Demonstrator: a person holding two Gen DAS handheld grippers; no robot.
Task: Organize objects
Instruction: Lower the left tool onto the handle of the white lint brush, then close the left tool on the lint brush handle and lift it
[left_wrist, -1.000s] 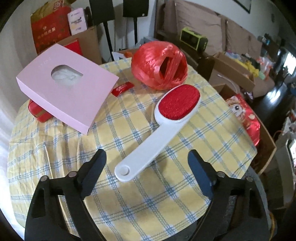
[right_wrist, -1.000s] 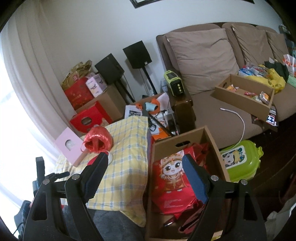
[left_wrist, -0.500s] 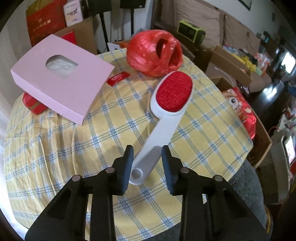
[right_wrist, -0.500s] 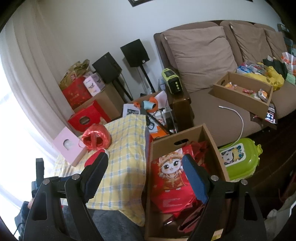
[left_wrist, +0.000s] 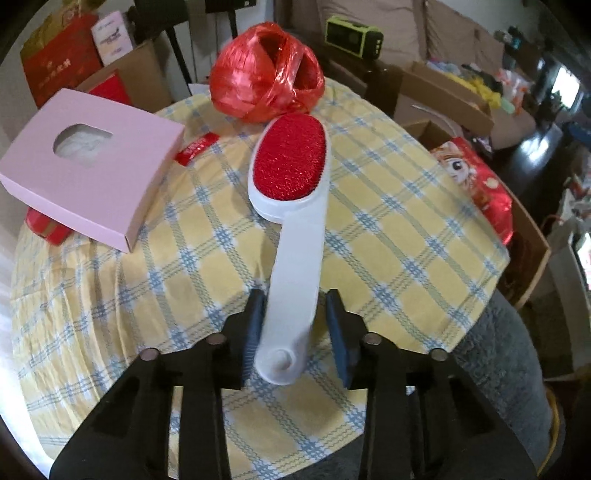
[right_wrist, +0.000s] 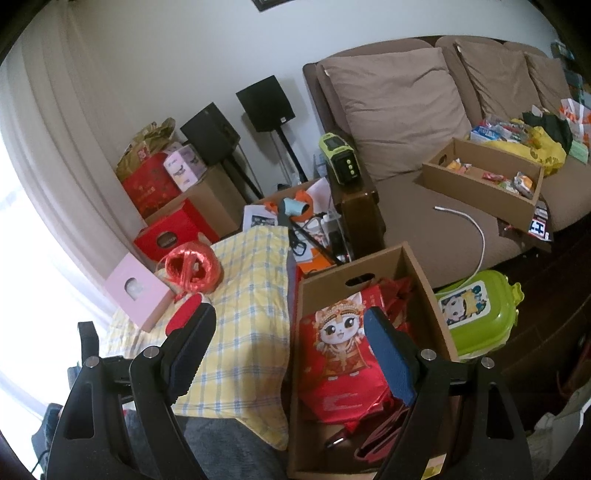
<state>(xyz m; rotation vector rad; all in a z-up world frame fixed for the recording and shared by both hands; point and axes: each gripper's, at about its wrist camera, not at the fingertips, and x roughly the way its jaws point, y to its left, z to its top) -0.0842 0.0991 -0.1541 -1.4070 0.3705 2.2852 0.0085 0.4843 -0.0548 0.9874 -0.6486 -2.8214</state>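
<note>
Looking down its own fingers, the left gripper (left_wrist: 293, 325) shows what the right wrist view barely catches: its jaws have just closed in on the white handle of the lint brush (left_wrist: 291, 221), red pad toward the red twine ball (left_wrist: 266, 70), above the checked tablecloth (left_wrist: 388, 240). Whether both pads press is hard to make out. The right gripper (right_wrist: 288, 332) hangs open and empty; there the brush (right_wrist: 184, 314) is mostly hidden behind its finger.

Brown sofa (right_wrist: 424, 206) with cushions against the white wall. Two black speakers (right_wrist: 266, 103) on stands left of it. A white cable (right_wrist: 476, 229) lies on the seat; a green lidded container (right_wrist: 476, 314) sits on the dark floor
</note>
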